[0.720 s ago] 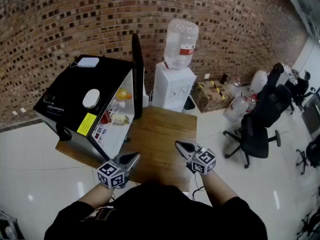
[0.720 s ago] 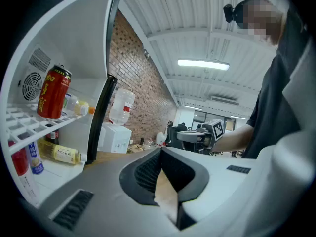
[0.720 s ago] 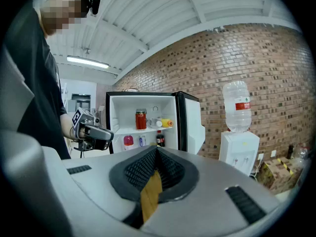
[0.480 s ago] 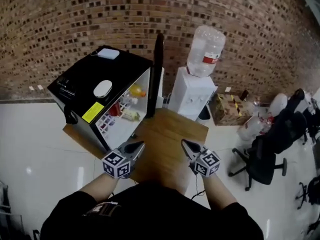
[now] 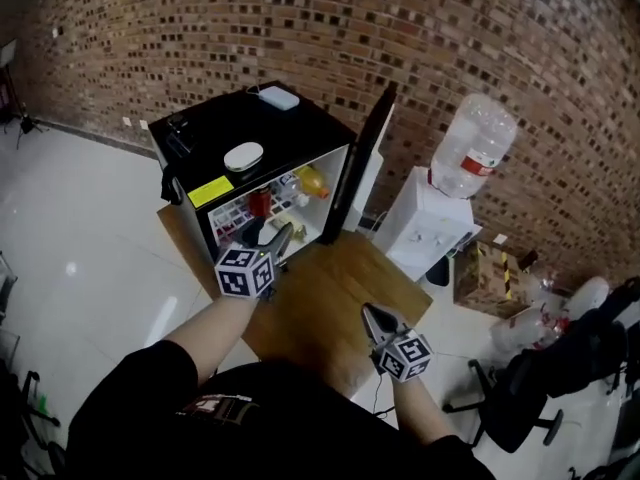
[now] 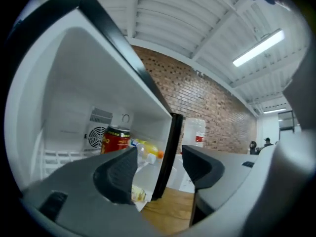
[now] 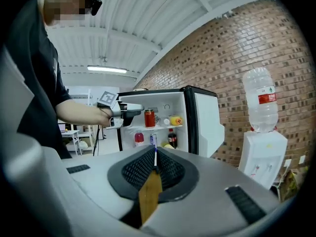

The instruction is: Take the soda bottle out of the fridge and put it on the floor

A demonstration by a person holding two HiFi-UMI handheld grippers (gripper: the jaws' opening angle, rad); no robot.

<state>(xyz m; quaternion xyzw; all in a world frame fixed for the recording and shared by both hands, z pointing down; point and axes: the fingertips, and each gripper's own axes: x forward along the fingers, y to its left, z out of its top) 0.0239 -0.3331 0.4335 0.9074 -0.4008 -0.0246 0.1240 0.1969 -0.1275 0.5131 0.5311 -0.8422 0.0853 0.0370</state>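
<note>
Your left tongs (image 5: 283, 236) stand apart with nothing between them. That arm is stretched forward to the open mouth of the black fridge (image 5: 200, 148) at the desk's (image 5: 330, 290) far left corner. Your right tongs (image 5: 372, 314) are pressed together and empty, elbow bent, low over the desk's near edge. The fridge's upper shelf carries three things: one red can (image 7: 149, 118), one clear bottle (image 7: 165, 121) and one orange bottle (image 7: 176, 121). The dark soda bottle (image 7: 172, 138) stands upright on the lower shelf, at its door-side end. Beside it are one slim can (image 7: 153, 138) and one red bottle (image 7: 139, 138).
</note>
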